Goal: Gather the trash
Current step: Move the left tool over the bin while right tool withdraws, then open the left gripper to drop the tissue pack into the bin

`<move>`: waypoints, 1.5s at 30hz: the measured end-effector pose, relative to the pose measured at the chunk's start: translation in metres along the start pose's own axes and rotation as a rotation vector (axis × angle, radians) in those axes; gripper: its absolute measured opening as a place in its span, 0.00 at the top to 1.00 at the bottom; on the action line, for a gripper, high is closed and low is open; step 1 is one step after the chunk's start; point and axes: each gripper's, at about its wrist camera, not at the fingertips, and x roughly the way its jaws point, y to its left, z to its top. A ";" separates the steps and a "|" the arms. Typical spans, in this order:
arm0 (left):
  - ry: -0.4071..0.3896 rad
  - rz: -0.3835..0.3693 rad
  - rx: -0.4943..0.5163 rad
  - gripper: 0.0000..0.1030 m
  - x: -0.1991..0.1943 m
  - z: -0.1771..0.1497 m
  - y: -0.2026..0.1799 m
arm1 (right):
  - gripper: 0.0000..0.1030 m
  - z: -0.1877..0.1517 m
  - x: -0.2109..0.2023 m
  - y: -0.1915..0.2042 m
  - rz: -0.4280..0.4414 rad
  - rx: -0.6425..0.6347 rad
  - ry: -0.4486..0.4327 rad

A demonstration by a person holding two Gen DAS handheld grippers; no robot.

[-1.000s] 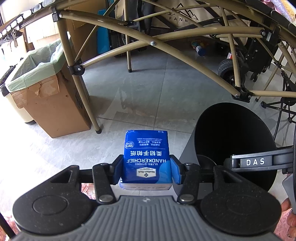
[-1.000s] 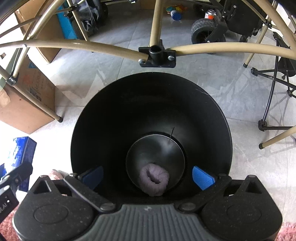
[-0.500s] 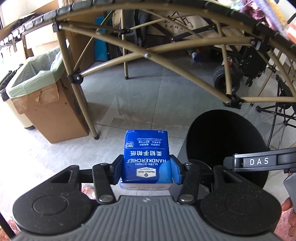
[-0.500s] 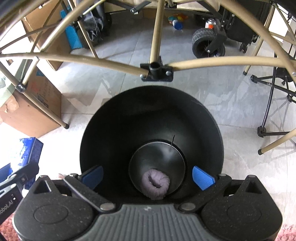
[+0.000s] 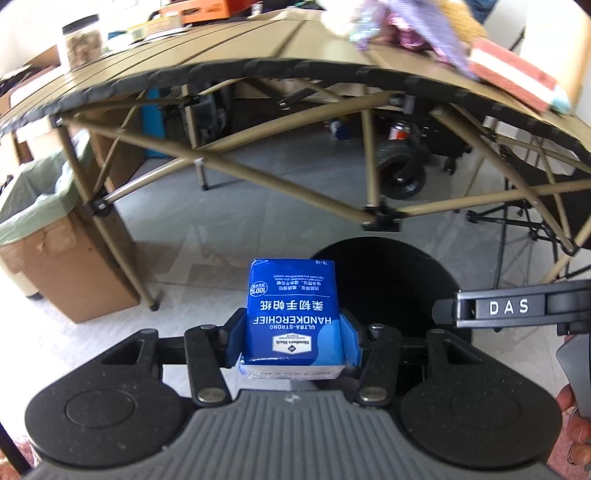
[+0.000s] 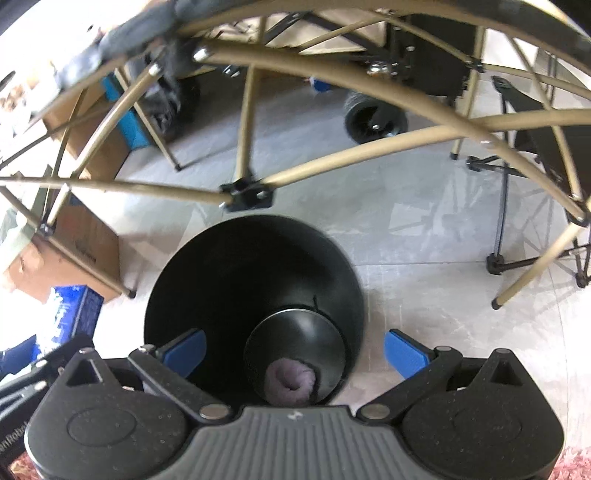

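Observation:
My left gripper (image 5: 293, 341) is shut on a blue pack of handkerchief tissues (image 5: 293, 310), held above the floor just left of a black round bin (image 5: 388, 273). My right gripper (image 6: 295, 349) is open and empty, hanging over the same black bin (image 6: 255, 280). A grey-purple rolled cloth (image 6: 291, 380) lies at the bin's bottom. The tissue pack also shows at the left edge of the right wrist view (image 6: 75, 314). The right gripper's body marked DAS (image 5: 513, 306) shows at the right of the left wrist view.
A folding table with tan legs (image 5: 280, 181) stands right ahead, with cloth and items on its top (image 5: 417, 29). A cardboard box lined with a green bag (image 5: 55, 258) stands at the left. A wheeled cart (image 5: 402, 173) and black stand legs (image 6: 517, 258) are behind.
Both grippers have risen and pulled back. The bin looks smaller and the tabletop has come into the left view. The left gripper still holds the tissue pack.

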 end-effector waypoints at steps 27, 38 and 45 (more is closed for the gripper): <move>0.217 -0.049 0.070 0.50 0.061 0.026 -0.099 | 0.00 -0.010 -0.025 -0.130 -0.076 0.266 -0.083; 0.341 -0.056 0.022 0.50 0.088 0.025 -0.104 | 0.00 -0.015 -0.017 -0.145 -0.106 0.292 -0.057; 0.389 -0.039 0.013 0.50 0.096 0.022 -0.106 | 0.00 -0.016 -0.014 -0.146 -0.108 0.290 -0.046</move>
